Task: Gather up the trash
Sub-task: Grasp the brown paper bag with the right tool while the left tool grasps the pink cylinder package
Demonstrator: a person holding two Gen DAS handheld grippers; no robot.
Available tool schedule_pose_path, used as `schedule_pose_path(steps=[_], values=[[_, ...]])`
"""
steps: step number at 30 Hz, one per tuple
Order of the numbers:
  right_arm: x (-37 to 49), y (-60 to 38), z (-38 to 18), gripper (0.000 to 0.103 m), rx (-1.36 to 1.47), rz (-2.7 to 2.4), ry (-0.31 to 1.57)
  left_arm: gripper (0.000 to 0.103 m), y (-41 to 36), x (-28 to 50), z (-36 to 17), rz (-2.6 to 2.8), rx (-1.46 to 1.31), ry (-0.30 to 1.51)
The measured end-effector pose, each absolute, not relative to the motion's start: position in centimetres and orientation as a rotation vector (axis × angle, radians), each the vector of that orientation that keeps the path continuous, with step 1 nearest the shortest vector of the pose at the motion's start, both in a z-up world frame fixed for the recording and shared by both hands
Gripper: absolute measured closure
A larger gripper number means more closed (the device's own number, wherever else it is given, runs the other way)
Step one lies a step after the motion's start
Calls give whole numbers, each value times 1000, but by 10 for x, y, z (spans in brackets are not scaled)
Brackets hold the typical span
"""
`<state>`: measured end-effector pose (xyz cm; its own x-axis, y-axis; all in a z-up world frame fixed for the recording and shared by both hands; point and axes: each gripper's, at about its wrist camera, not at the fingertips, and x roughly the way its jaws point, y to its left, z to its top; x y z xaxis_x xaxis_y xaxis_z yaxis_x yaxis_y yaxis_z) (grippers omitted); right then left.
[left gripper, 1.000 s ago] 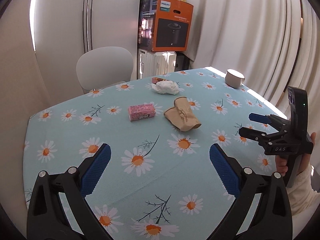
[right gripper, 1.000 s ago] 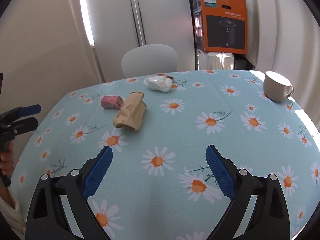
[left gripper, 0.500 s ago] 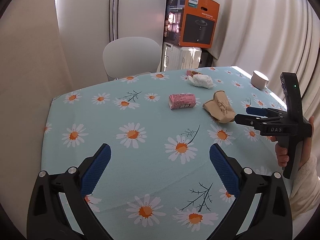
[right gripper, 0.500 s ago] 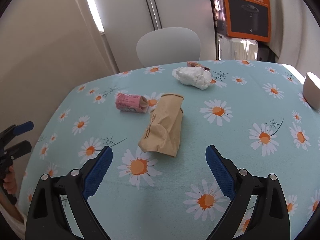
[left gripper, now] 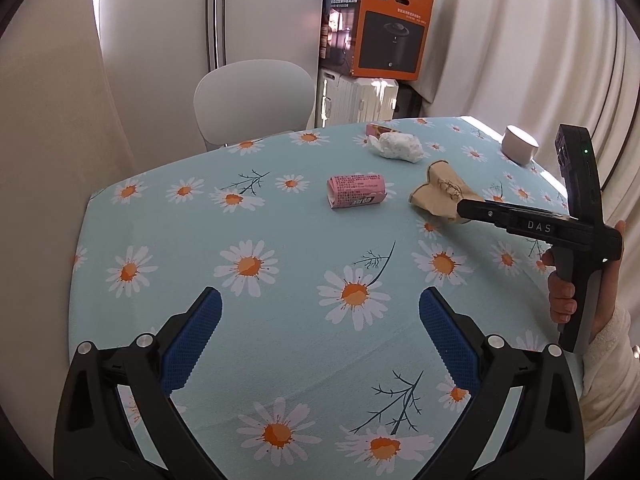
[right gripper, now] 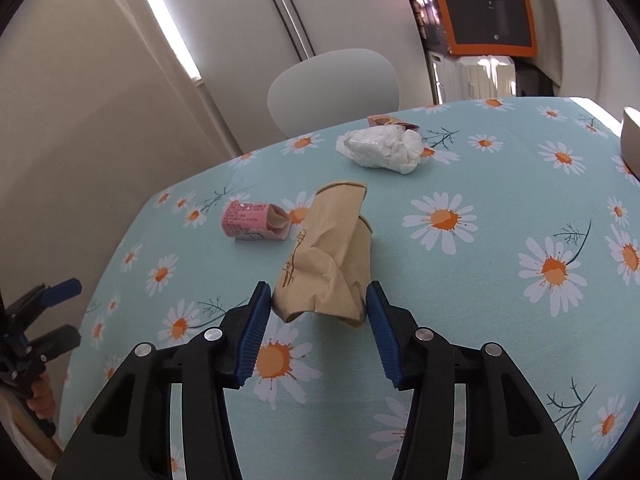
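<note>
A crushed brown paper cup (right gripper: 326, 256) lies on the daisy tablecloth (right gripper: 480, 280). My right gripper (right gripper: 316, 304) is open, its blue pads either side of the cup's near end, close but not pressing. The cup (left gripper: 438, 196) and the right gripper (left gripper: 464, 210) also show in the left wrist view. A pink wrapper (right gripper: 252, 220) (left gripper: 356, 192) lies left of the cup. A crumpled white tissue (right gripper: 380, 148) (left gripper: 398, 148) and a small pink packet (right gripper: 384, 121) lie farther back. My left gripper (left gripper: 320, 332) is open and empty above the near table.
A white cup (left gripper: 519, 150) stands at the table's right edge. A white chair (left gripper: 252, 100) stands behind the far edge. An orange box (left gripper: 386, 36) sits on a white case behind. Curtains hang at the right.
My right gripper has moved forward to the brown cup and narrowed, so its pads now flank the cup. My left gripper has turned left and stayed open.
</note>
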<state>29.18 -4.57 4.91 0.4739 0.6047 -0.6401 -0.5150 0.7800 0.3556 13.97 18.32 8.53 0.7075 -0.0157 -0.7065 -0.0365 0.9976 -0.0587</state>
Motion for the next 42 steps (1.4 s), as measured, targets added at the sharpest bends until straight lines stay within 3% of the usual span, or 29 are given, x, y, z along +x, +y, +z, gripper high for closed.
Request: schedule_pose_path(steps=[11, 26, 40, 41, 42], values=[[267, -83, 86, 57, 228, 731, 592, 6, 164, 177, 80, -79, -122, 816], [199, -126, 137, 57, 249, 703, 116, 6, 159, 244, 58, -58, -104, 826], [189, -133, 144, 57, 262, 694, 75, 6, 148, 312, 32, -59, -98, 883], [188, -134, 143, 57, 267, 690, 70, 7, 149, 315, 30, -69, -111, 886], [188, -135, 143, 57, 270, 690, 68, 23, 149, 318, 28, -79, -122, 896]])
